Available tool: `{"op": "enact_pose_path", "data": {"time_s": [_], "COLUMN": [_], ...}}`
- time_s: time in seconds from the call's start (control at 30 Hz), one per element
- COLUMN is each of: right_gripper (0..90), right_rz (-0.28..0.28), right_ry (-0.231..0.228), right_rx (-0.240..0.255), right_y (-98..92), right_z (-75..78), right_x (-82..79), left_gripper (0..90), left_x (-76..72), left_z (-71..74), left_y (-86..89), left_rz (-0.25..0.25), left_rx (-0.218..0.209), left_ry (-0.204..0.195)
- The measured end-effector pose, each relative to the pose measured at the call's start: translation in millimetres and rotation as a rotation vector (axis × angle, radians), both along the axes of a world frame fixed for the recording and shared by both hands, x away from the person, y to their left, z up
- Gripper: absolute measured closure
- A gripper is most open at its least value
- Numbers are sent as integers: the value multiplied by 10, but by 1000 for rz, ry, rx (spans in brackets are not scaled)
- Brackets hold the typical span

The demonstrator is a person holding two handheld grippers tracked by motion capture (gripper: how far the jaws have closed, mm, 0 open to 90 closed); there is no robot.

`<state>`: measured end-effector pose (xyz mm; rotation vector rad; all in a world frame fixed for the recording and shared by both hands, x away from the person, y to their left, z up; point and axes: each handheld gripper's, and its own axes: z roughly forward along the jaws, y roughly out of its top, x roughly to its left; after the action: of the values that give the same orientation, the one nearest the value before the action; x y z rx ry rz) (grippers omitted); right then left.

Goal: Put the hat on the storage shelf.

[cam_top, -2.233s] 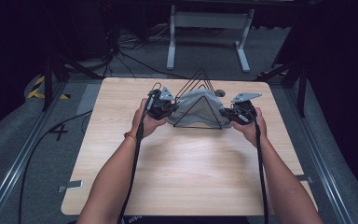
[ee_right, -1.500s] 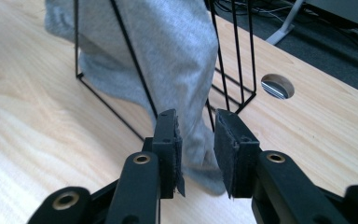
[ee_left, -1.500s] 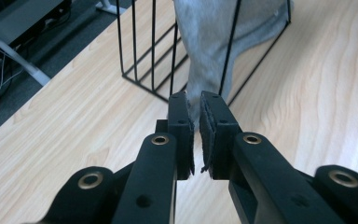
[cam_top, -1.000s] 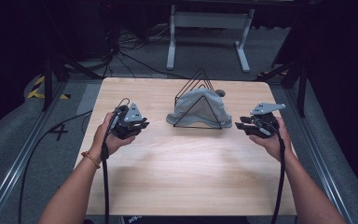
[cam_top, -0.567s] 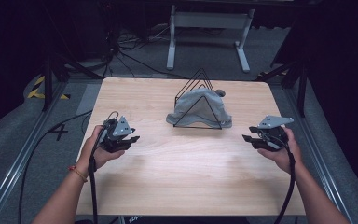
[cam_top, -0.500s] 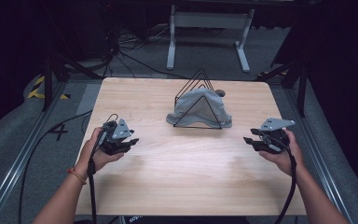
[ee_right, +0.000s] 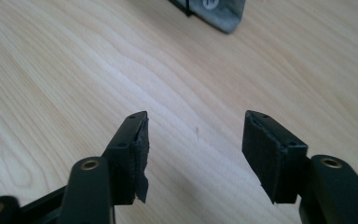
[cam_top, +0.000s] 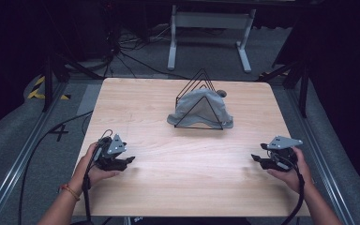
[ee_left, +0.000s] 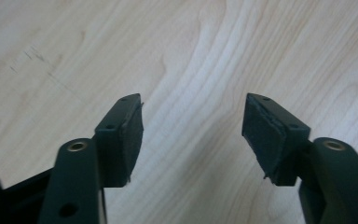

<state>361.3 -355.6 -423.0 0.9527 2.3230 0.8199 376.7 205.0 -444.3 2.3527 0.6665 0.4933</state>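
Grey fabric hat [cam_top: 198, 108] draped over black triangular wire rack [cam_top: 198, 99]; left gripper [cam_top: 122, 161] and right gripper [cam_top: 259, 159], just opening, empty; a jolt to the table could slide it off.

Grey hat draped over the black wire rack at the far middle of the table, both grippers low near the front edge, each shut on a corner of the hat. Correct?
Not quite: neither gripper holds the hat. The left gripper and right gripper have just been opening, jaws empty over bare table, as both gripper views show.

Pale wooden table [cam_top: 187, 178], black wire rack [cam_top: 201, 86] and grey hat [cam_top: 194, 110] atop.
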Motion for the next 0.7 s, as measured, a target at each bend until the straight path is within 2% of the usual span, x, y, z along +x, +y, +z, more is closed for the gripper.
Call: {"op": "enact_pose_path", "data": {"time_s": [0.03,0.07,0.13,0.17,0.27,0.37,0.43,0.5,0.57,0.7], "right_gripper": [394,375,369,360,346,328,320,295,291,272], "right_rz": [-10,-19,-25,-33,-45,-70,-83,-98,-99,-96], "right_ry": [2,32,39,44,49,72,76,80,62,55], "right_rx": [2,43,43,47,78,124,134,168,190,190], "right_y": [-29,-93,-126,-156,-255,-368,-425,-468,-500,-497], "right_z": [-38,-112,-144,-175,-234,-310,-361,-398,-425,-437], "right_x": [-18,-44,-56,-72,-122,-174,-211,-237,-264,-270], "left_gripper": [358,345,332,323,312,282,272,255,220,199], "left_x": [-10,-19,-19,-22,-29,-31,-47,-62,-72,-86], "left_z": [-28,-59,-110,-141,-216,-296,-336,-366,-367,-369], "left_y": [26,51,111,137,200,230,263,288,285,275], "left_rz": [-5,4,16,22,27,27,35,50,44,49], "left_rx": [-14,-24,-53,-71,-93,-96,-146,-180,-167,-164], "left_ry": [9,6,32,25,59,93,105,112,104,101]}}
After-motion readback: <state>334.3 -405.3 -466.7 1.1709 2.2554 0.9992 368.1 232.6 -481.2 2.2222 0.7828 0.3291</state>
